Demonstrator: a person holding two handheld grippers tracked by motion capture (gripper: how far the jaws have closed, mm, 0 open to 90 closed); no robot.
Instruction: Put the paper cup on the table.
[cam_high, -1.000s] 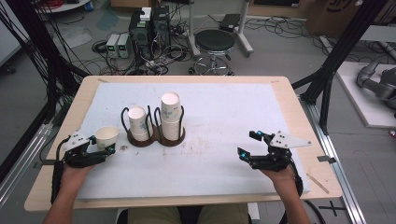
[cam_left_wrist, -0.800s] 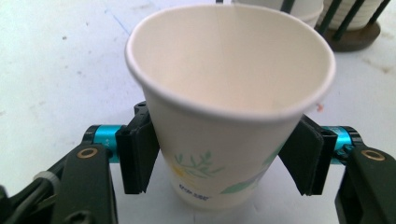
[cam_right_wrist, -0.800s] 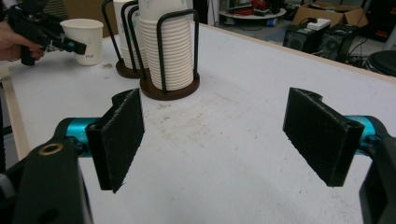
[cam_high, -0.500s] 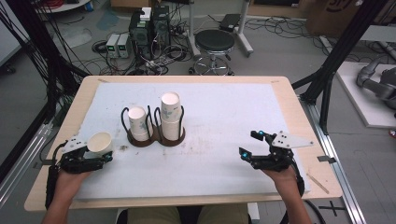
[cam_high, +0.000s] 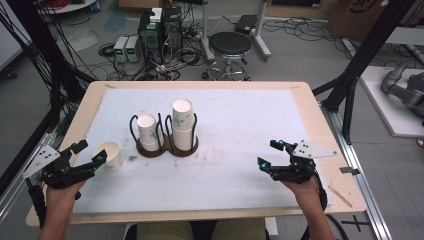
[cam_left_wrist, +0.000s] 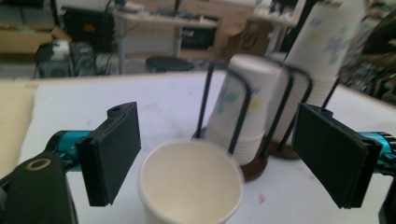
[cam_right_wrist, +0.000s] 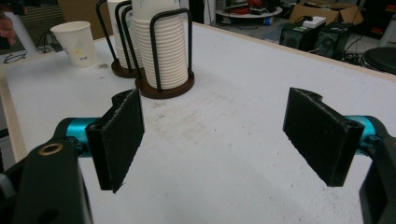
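Observation:
A single white paper cup (cam_high: 110, 156) stands upright on the white mat, left of the holders. My left gripper (cam_high: 91, 152) sits just behind it, open; its jaws have just been opening. In the left gripper view the cup (cam_left_wrist: 191, 186) lies between the two pads without either one touching it. Two black wire holders on brown bases hold upside-down cup stacks: a short stack (cam_high: 148, 132) and a taller stack (cam_high: 182, 125). My right gripper (cam_high: 268, 153) rests at the right of the mat, open with nothing between its fingers (cam_right_wrist: 119, 135).
The white mat (cam_high: 240, 120) covers most of the wooden table (cam_high: 327, 135). In the right gripper view the tall stack (cam_right_wrist: 161, 46) and the lone cup (cam_right_wrist: 77, 42) stand far ahead. A stool and electronics sit on the floor beyond the table.
The left gripper's jaws have spread and let go of the cup, which now stands on the mat. The left hand has drawn back toward the table's left edge. The right gripper has not moved.

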